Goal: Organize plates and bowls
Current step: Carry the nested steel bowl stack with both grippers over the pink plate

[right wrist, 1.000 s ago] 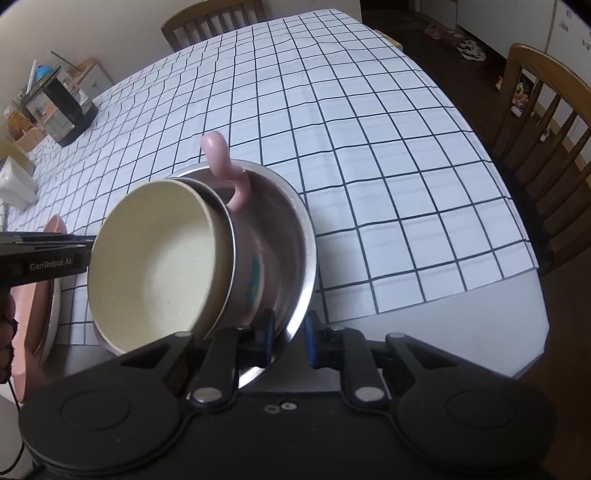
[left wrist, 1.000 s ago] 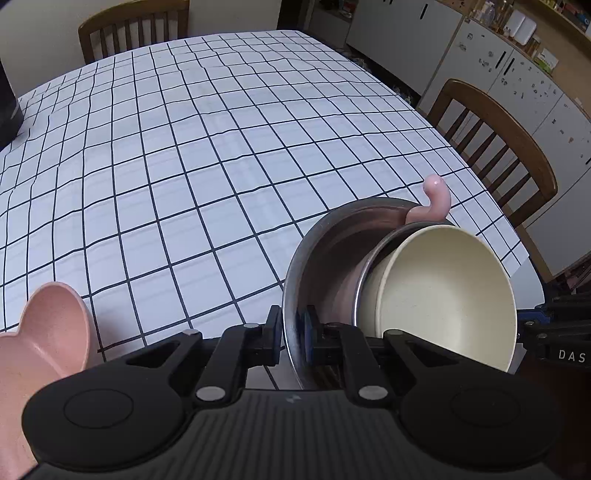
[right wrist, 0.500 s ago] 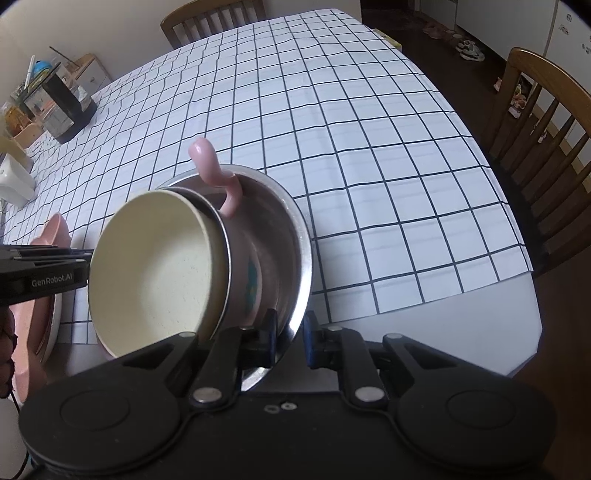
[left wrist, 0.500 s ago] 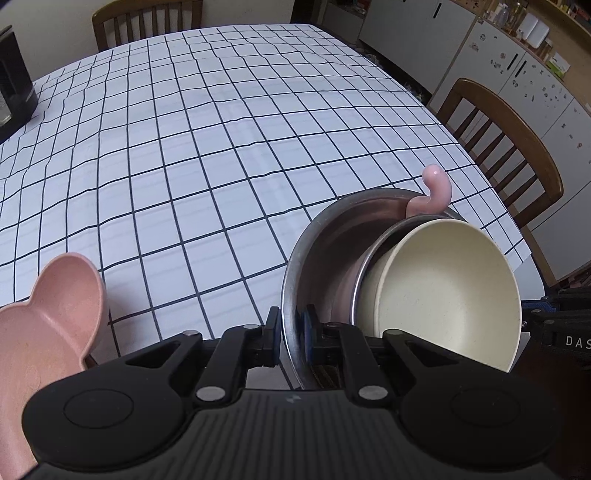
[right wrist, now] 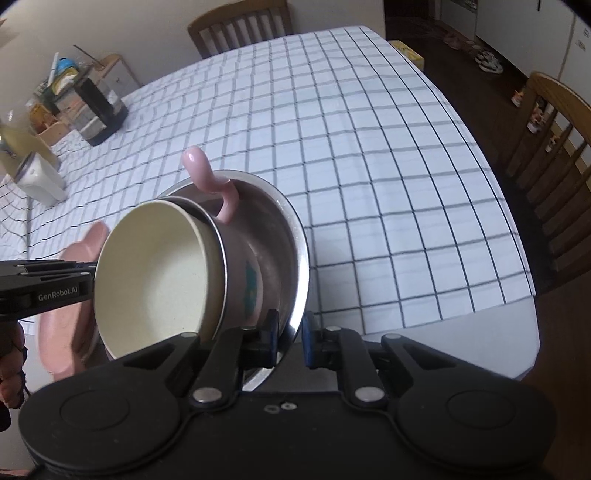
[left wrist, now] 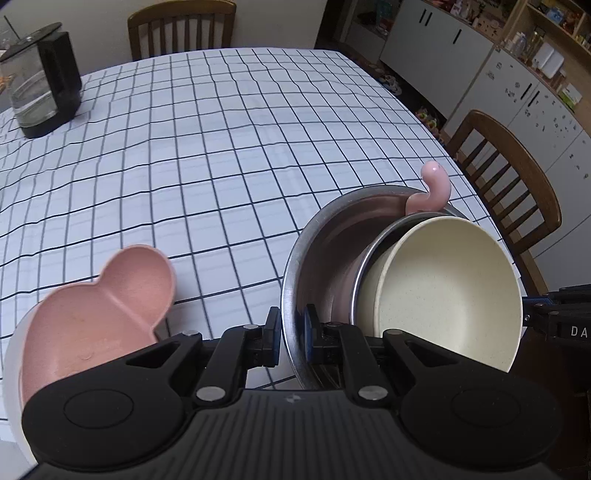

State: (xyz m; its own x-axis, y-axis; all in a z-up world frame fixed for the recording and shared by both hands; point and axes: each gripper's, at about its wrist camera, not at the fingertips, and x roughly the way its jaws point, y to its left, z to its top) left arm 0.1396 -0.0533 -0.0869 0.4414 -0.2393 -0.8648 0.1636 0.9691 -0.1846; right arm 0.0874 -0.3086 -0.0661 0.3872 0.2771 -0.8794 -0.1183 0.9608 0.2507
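Observation:
A steel bowl (left wrist: 321,251) hangs tilted above the table's near edge, with a pink cup (left wrist: 436,188) with a curled handle and a cream bowl (left wrist: 443,291) nested inside it. My left gripper (left wrist: 291,328) is shut on the steel bowl's rim. On the opposite side, my right gripper (right wrist: 290,332) is shut on the rim of the same steel bowl (right wrist: 288,236). The cream bowl (right wrist: 155,273) and pink cup (right wrist: 236,266) lean out toward the left gripper. A pink mouse-shaped plate (left wrist: 103,295) lies on a white plate (left wrist: 14,354) at lower left.
The table (left wrist: 221,147) wears a white checked cloth. A black kettle (left wrist: 44,81) stands at its far left, with jars and boxes near it. Wooden chairs stand at the far end (left wrist: 181,26) and the right side (left wrist: 509,177). White cabinets line the right wall.
Both grippers have lifted the steel bowl stack higher above the table. The pink plate and the kettle have come further into view.

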